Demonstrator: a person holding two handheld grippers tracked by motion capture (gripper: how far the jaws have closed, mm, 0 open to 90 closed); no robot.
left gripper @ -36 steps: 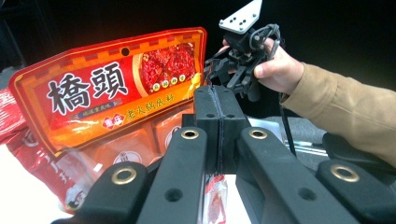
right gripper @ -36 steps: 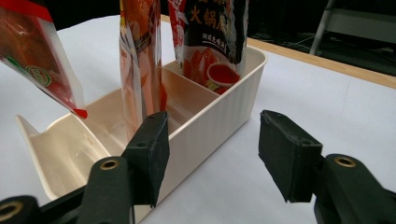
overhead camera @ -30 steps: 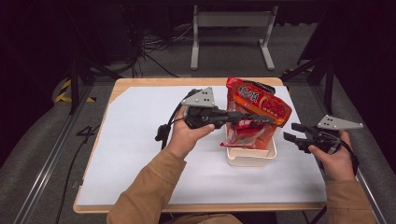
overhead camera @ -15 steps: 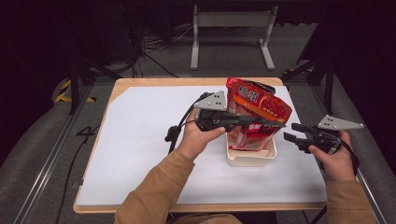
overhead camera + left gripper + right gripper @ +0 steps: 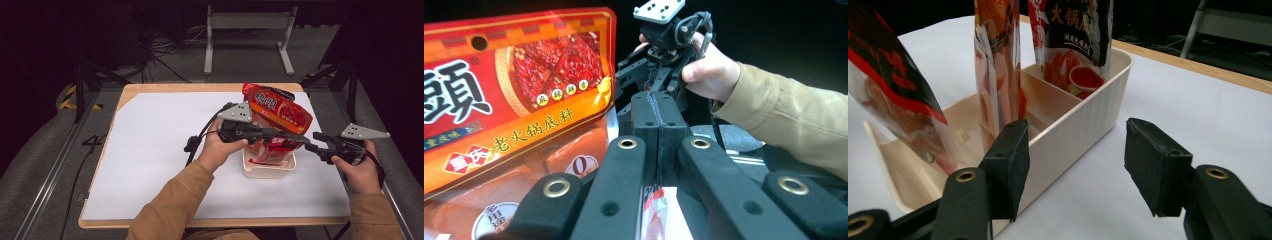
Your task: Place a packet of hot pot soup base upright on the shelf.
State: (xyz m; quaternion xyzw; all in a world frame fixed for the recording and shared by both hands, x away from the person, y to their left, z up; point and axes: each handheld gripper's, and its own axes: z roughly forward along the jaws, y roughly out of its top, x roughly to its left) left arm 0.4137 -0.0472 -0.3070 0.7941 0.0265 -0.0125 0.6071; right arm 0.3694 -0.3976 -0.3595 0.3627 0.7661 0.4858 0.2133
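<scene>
my left tool [image 5: 295, 138] is pressed together, pinching the edge of a red hotpot soup base pouch [image 5: 280, 112] that stands tilted in the cream divided bin [image 5: 268, 170] just below its tip. my right tool [image 5: 316, 142] hangs spread, nothing between its pads [image 5: 1010, 162], with the bin's wall just ahead of it. the pouch looks soft, glossy and likely slippery, bottom-heavy with paste, so i judge the flat sealed edge the best hold; squeezing the belly could make it slide.
</scene>
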